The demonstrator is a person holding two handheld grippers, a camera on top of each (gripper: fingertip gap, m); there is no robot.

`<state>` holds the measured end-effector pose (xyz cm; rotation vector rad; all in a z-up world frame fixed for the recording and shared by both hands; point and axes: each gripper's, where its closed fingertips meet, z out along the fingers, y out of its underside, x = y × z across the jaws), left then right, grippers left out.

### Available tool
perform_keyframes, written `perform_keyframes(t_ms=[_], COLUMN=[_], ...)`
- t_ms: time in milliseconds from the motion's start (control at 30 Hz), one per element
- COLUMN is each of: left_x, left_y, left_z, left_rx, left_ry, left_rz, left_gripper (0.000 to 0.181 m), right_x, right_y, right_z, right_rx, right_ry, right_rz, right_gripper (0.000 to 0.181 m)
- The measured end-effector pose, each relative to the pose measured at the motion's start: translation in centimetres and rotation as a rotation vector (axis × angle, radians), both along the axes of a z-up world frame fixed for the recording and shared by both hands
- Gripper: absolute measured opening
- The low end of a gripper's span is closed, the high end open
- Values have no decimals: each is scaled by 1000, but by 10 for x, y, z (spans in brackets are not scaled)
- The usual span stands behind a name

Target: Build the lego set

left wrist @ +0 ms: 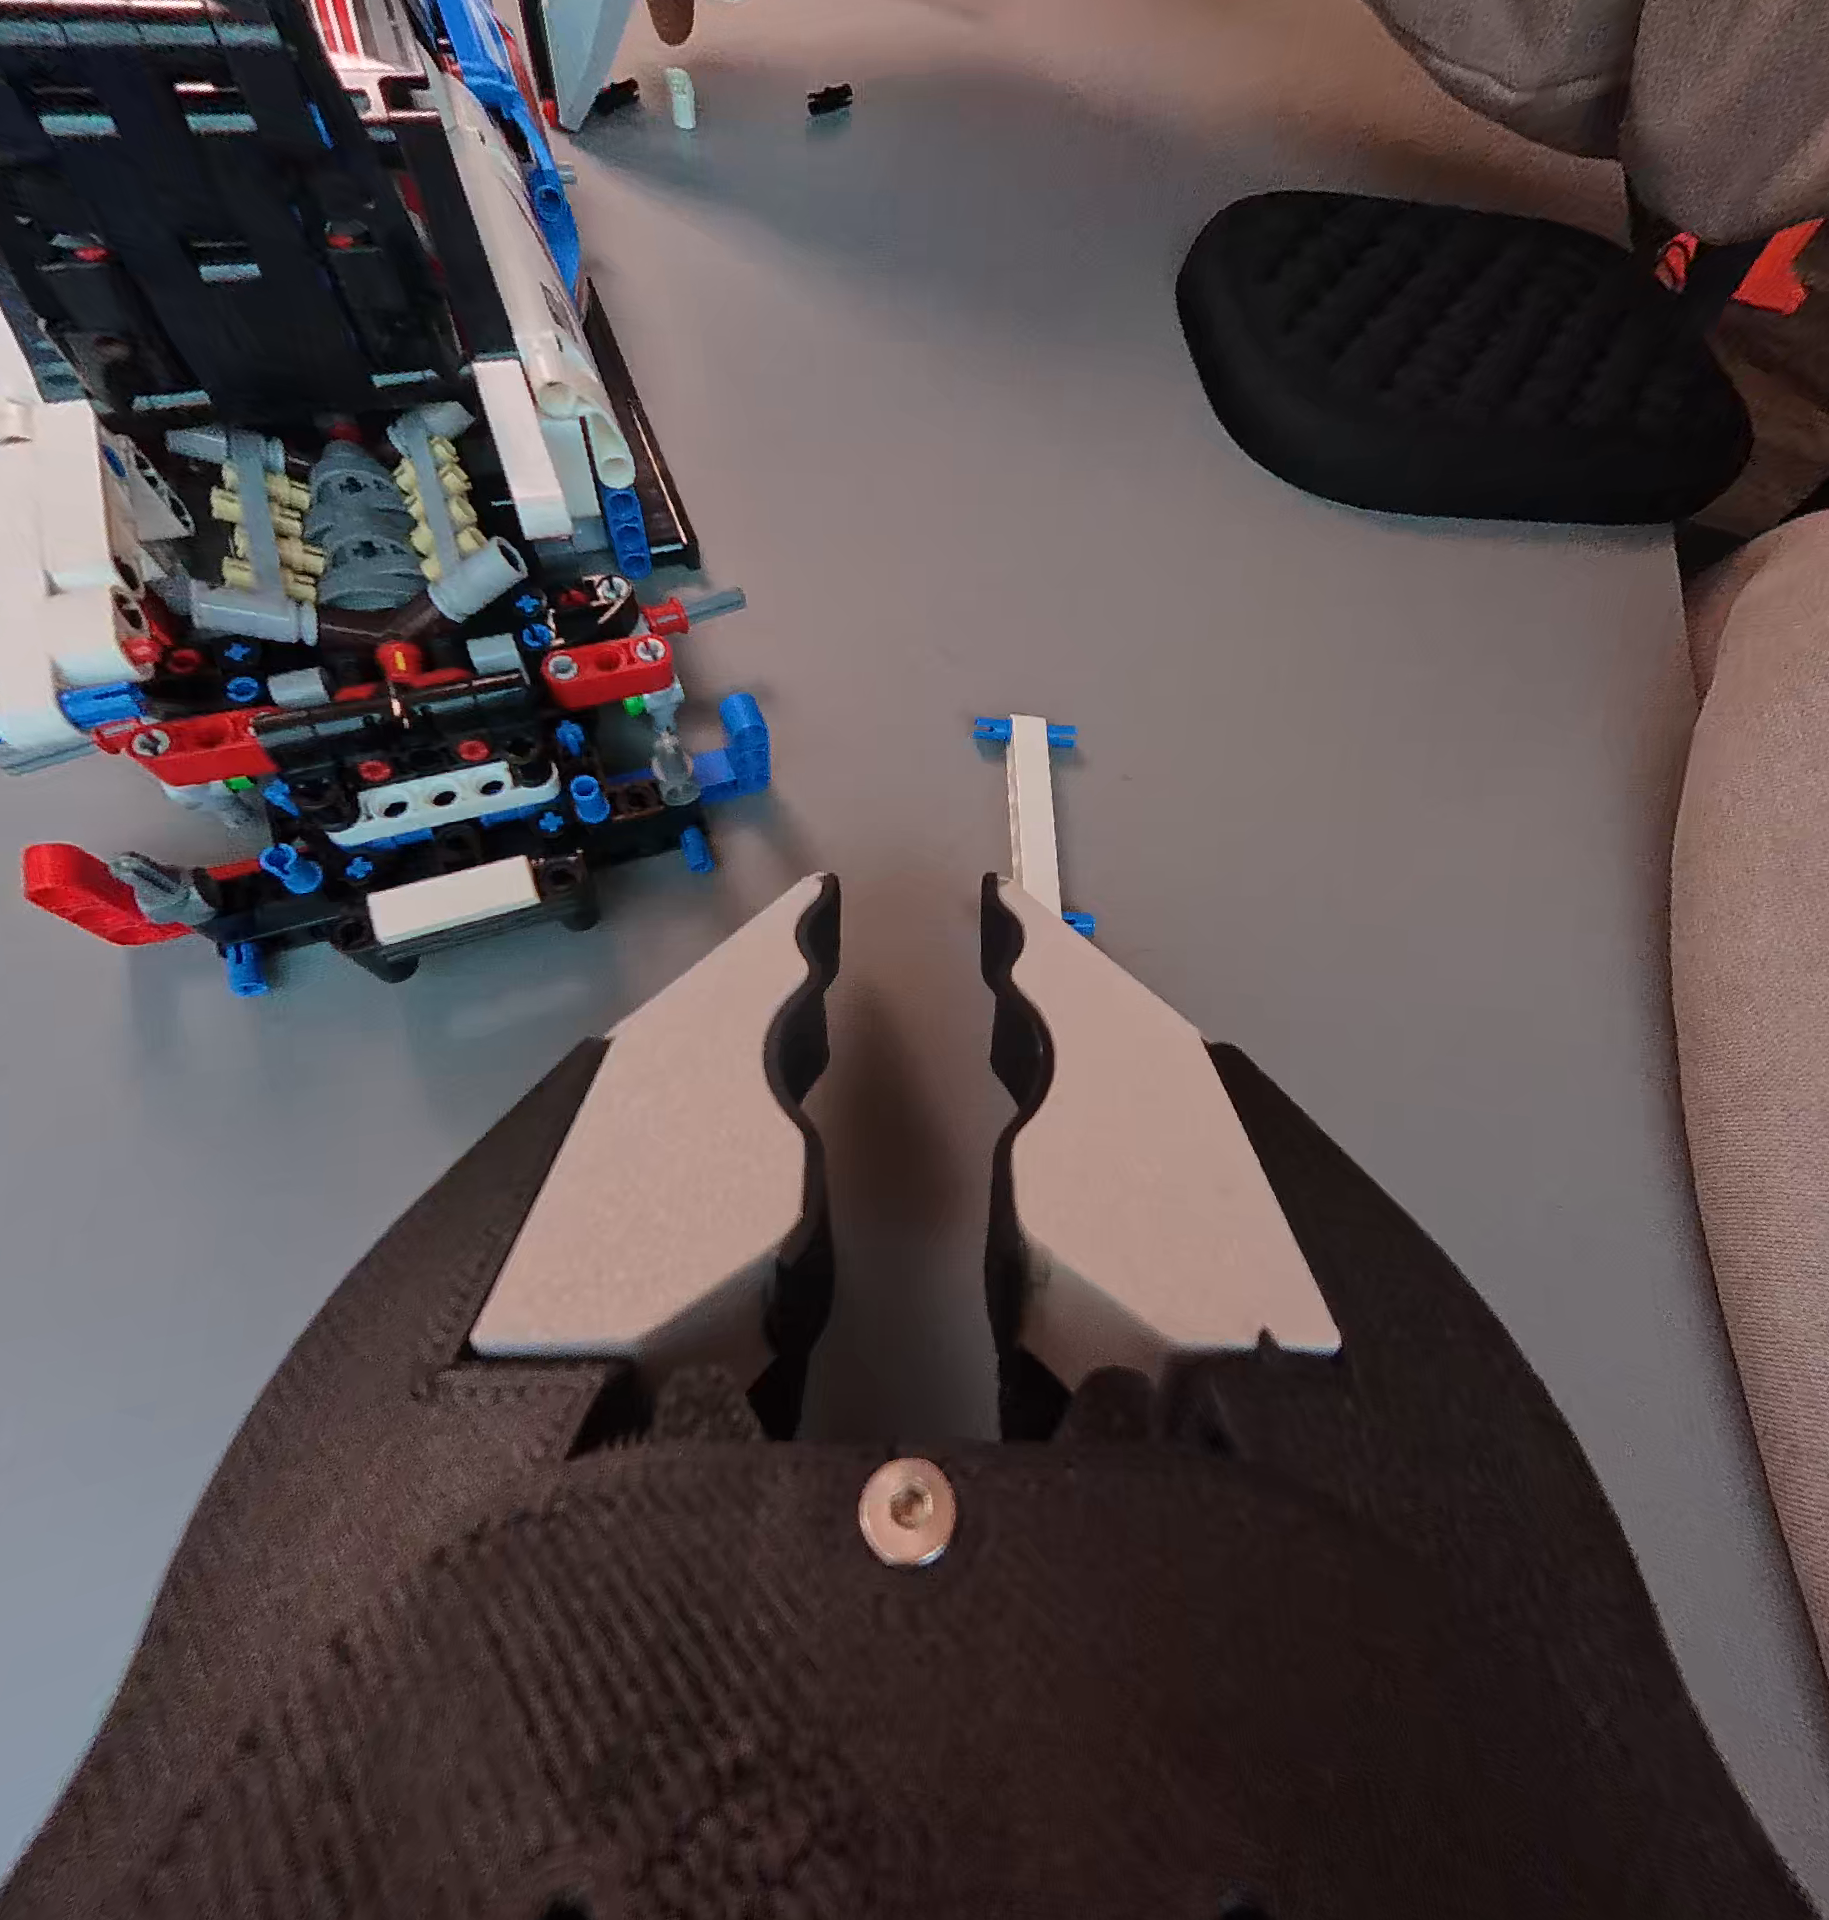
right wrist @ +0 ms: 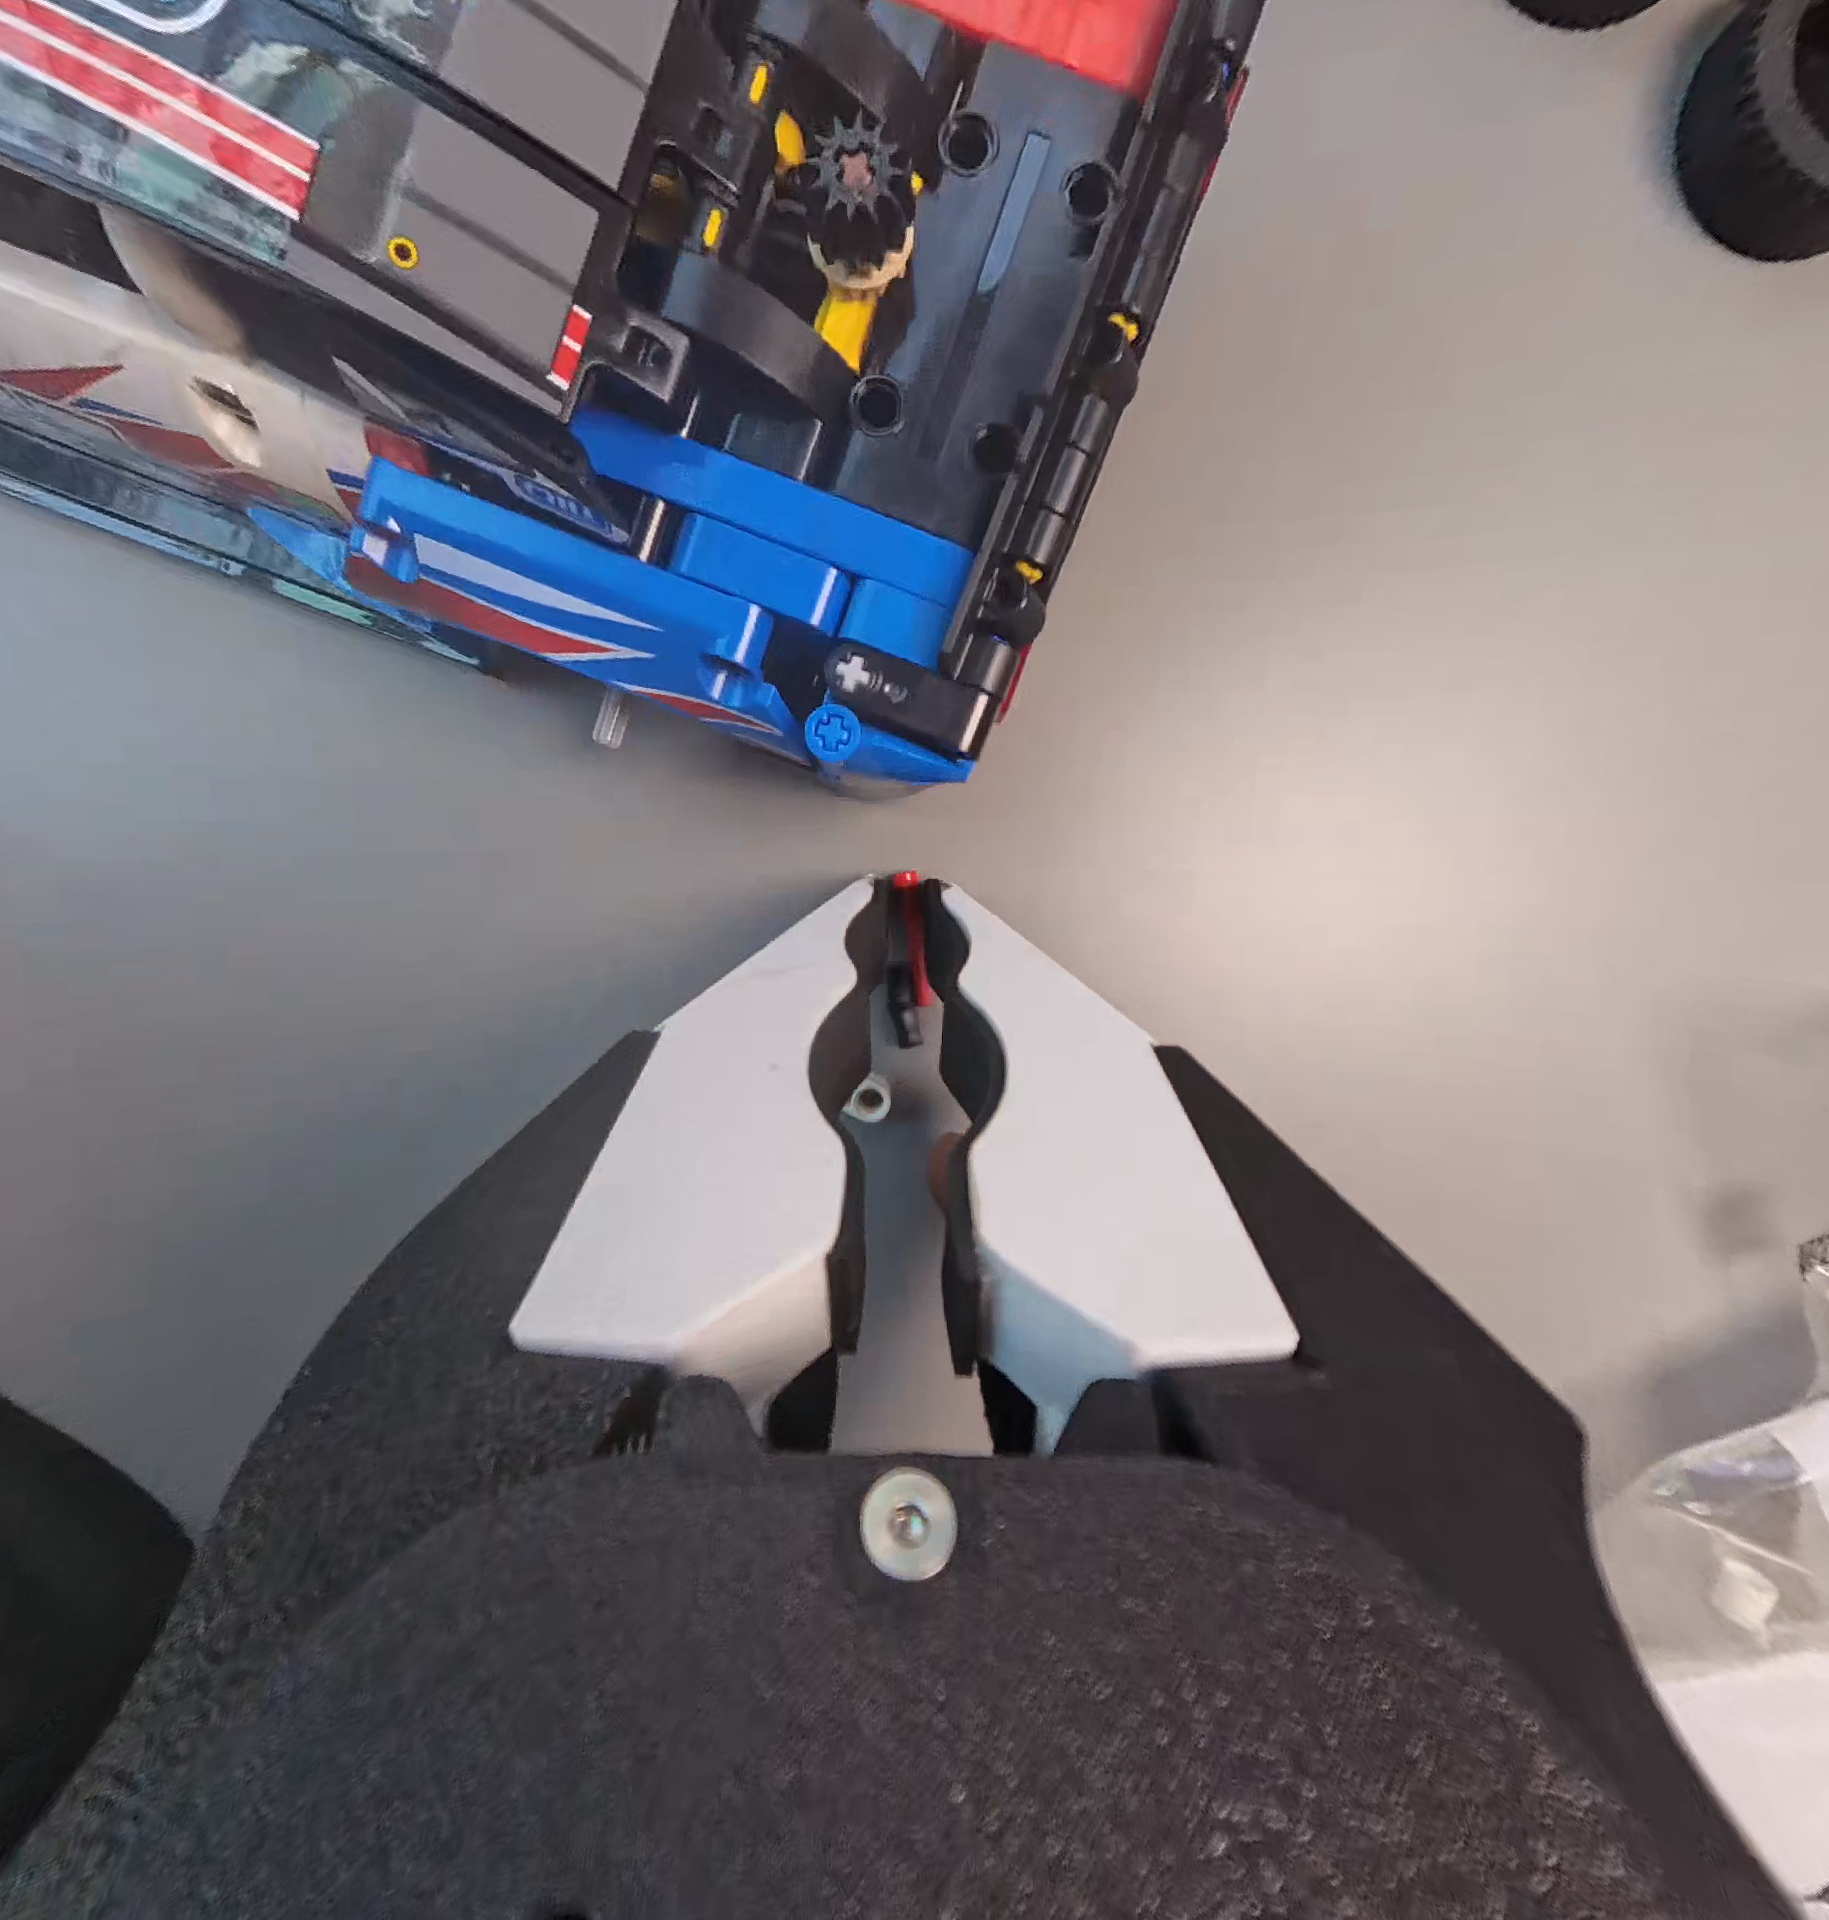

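In the left wrist view your left tool (left wrist: 910, 894) hangs open and empty over the bench (left wrist: 1253, 727), its right tip just beside the white beam (left wrist: 1031, 805) with blue pins, the half-built car (left wrist: 297, 499) lying off to the left; closing on that beam looks like your next grasp. In the right wrist view your right tool (right wrist: 905, 891) is pinched shut on a small red and black piece (right wrist: 908, 951), just short of the car's blue corner (right wrist: 775, 582), so you seem mid-delivery and must line it up with a hole there.

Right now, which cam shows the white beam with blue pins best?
Left wrist view. The white beam lies on the grey table just ahead of the open left tongs, blue pins visible at both ends. The right wrist view doesn't show it at all.
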<state>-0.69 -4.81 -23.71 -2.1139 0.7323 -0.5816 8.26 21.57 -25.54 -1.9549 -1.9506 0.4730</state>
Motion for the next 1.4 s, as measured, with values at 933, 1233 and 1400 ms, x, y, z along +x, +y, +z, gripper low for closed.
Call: perform_keyframes(t_ms=[933,1233,1400], left_x=[11,10,15], left_y=[13,8,1], left_z=[82,79,70], left_rx=[248,203,173], left_ry=[-430,-433,-365], left_rz=[116,68,8], left_gripper=[8,0,0], right_x=[-114,-104,-91], right_y=[-261,-262,-265], right_z=[123,122,111], right_rx=[-786,-744,-612], right_ry=[1038,1018,924], right_rz=[94,160,290], right_gripper=[3,2,0])
